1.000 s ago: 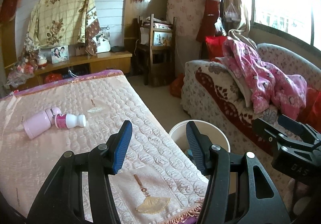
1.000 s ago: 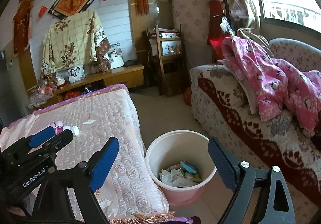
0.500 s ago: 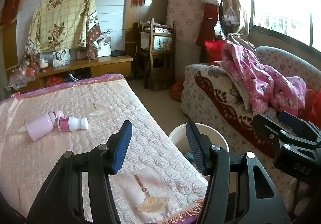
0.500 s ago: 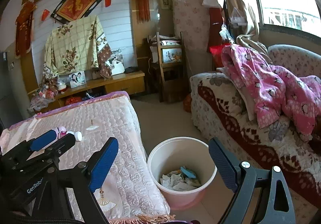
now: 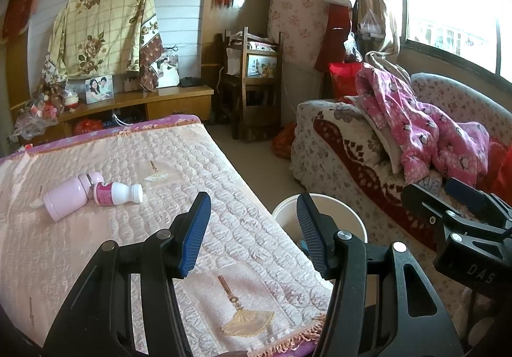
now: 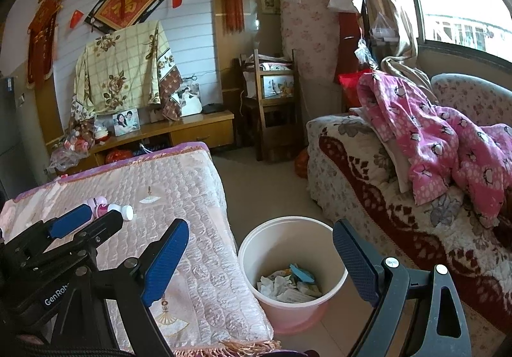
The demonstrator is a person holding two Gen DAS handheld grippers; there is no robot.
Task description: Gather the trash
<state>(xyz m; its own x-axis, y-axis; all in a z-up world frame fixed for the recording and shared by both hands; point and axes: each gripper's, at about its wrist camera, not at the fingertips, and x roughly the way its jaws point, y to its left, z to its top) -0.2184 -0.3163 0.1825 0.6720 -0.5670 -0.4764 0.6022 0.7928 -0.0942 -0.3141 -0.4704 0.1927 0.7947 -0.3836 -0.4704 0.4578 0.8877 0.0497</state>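
Note:
A small white drink bottle with a pink label [image 5: 116, 193] lies on the pink quilted table cover [image 5: 192, 165], touching a pale pink flask [image 5: 68, 197]. A white-and-pink bin [image 6: 294, 270] stands on the floor by the table's right edge, with crumpled paper and a blue scrap [image 6: 302, 273] inside. My left gripper [image 5: 252, 235] is open and empty above the table's near right corner, the bin rim [image 5: 345, 206] behind it. My right gripper [image 6: 260, 264] is open wide and empty, above and just short of the bin. The bottle also shows in the right wrist view [image 6: 123, 211].
A sofa with a patterned throw [image 6: 368, 171] and a pink garment [image 6: 448, 146] stands right of the bin. A wooden cabinet [image 5: 144, 107] with photos and a wooden chair [image 5: 252, 85] stand at the back. Bare floor [image 6: 265, 184] lies between table and sofa.
Both grippers have drawn back and risen slightly, so the bin and table sit a little lower and farther in view. The jaws stay open. The bottles have not moved.

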